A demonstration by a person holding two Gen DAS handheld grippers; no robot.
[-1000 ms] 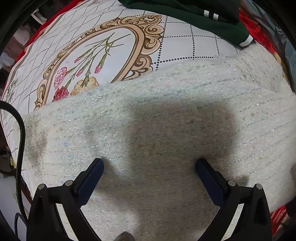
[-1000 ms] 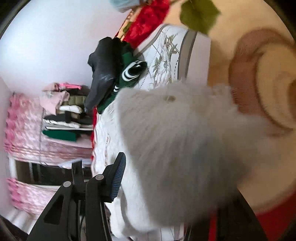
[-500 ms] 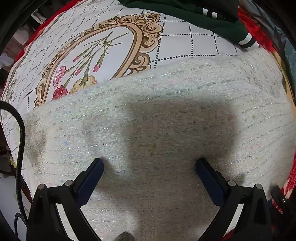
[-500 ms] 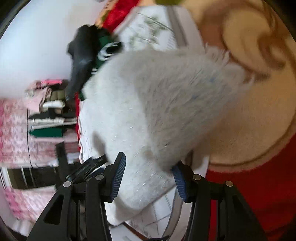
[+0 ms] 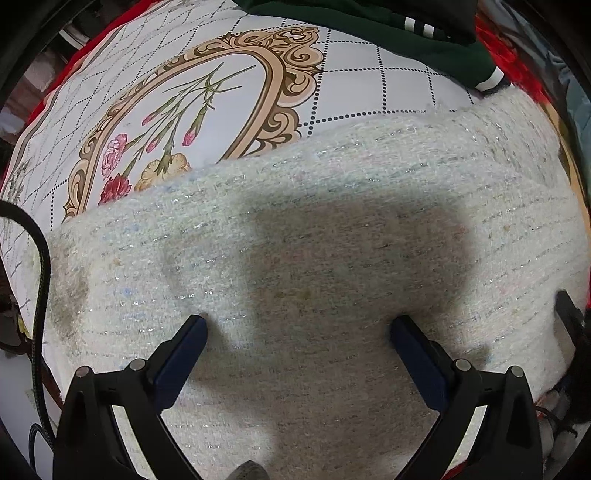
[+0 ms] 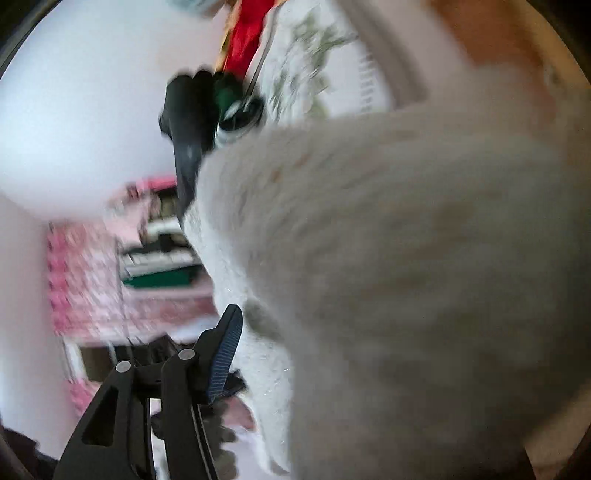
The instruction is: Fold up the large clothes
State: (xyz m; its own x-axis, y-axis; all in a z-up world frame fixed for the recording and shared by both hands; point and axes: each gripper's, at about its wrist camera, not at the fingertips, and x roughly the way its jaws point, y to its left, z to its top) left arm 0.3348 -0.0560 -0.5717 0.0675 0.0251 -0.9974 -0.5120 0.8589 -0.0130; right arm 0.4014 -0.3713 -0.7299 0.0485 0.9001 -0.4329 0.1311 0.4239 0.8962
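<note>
One cream tweed garment [image 5: 332, 258] with silver threads fills the lower two thirds of the left wrist view, lying spread on a white quilted cover [image 5: 369, 85] with a dotted grid. Its far edge runs from lower left up to upper right of the frame, crossing the bottom of a gold-framed flower medallion [image 5: 177, 122] printed on the cover. A dark shadow sits on the cloth at mid frame.

Left gripper [image 5: 299, 332] at the bottom of the frame, jaws spread wide, both blue pads [image 5: 181, 354] just over the cloth with nothing pinched between them; contact with the fabric cannot be told.

Right wrist view is heavily motion-blurred. The same garment [image 6: 406, 277] bulges across the right and centre of the frame, very close to the lens. Only one finger of the right gripper [image 6: 221, 358] shows, at lower centre-left, right beside the cloth edge; the other finger is hidden behind the fabric, so I cannot tell whether it is clamped on the cloth or open.

Dark green garment with white stripes [image 5: 388, 33] lies at the top edge of the left view, touching the cream cloth's upper right corner. Black cable [image 5: 40, 266] curves down the left edge. Right view, left side: blurred stack of folded clothes [image 6: 159, 254] against a pink patterned backdrop, white wall [image 6: 81, 103] above.
</note>
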